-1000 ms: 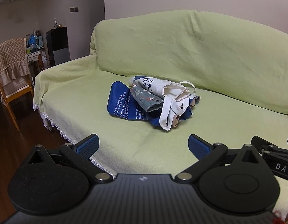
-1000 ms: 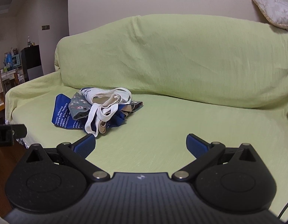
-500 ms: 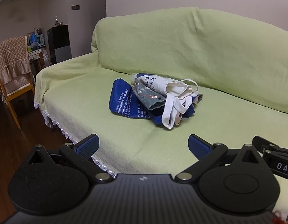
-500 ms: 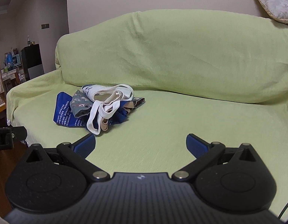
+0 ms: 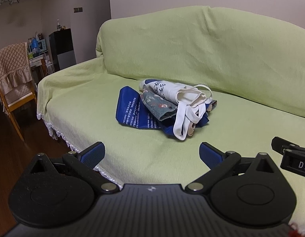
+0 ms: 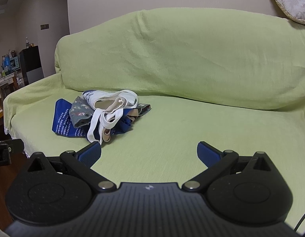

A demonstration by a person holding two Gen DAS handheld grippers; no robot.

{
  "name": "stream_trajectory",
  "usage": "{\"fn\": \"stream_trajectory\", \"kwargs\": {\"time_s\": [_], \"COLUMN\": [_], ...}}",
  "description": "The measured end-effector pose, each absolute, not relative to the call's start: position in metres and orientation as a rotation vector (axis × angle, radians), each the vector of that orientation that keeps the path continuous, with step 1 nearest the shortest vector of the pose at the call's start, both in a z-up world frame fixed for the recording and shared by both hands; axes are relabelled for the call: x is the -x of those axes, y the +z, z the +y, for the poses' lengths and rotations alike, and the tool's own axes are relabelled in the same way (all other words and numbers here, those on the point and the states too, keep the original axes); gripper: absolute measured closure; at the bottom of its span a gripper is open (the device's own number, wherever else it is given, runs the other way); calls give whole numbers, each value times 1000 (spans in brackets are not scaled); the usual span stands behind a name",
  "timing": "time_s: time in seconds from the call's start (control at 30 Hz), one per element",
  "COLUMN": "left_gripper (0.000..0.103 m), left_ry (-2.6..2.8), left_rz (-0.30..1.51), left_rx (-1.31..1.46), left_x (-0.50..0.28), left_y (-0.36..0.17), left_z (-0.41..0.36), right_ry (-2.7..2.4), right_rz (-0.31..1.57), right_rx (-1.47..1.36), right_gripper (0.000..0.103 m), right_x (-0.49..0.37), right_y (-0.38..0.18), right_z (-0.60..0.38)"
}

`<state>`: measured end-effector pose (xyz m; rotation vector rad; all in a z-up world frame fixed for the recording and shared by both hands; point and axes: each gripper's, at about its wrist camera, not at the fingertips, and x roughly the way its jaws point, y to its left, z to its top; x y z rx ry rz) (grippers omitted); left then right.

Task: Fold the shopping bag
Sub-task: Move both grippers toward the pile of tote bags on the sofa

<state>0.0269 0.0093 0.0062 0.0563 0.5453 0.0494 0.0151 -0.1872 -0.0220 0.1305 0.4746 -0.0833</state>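
While both our claws hang short of the sofa's (image 5: pixel 77 98) near edge, the heap of bags (image 5: pixel 164 106) lies ahead on the seat, left of its middle and just in front of the backrest. Our left claw (image 5: pixel 151 154) has its fingers spread wide apart with nothing between them, and the heap sits almost straight ahead of it, a touch to the right. Our right claw (image 6: pixel 148 152) is likewise spread and empty, but from there the heap (image 6: pixel 101 114) lies off to the far left, beyond its left finger. We judge the left claw better lined up, though neither is close. A white bag (image 5: pixel 172 92) with looped straps (image 5: pixel 184 118) tops the pile over a flowered grey one (image 5: pixel 156 104) and a blue one (image 5: pixel 130 110); the straps trail toward us, so they look the easiest first hold.
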Motion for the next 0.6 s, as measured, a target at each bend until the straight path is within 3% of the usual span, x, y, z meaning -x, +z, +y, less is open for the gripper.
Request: {"fn": "stream_trajectory", "kwargs": {"time_s": [0.6], "left_gripper": [1], "left_ry": [81], "left_rz": [538], "left_rx": [-76], "left_x": [-56], "left_y": [17], "left_z": [7], "right_ry": [-57], "right_rz": [462], "right_rx": [-133], "right_gripper": [0], "right_x": [-49], "right_y": [-7], "right_z": [-193]}}
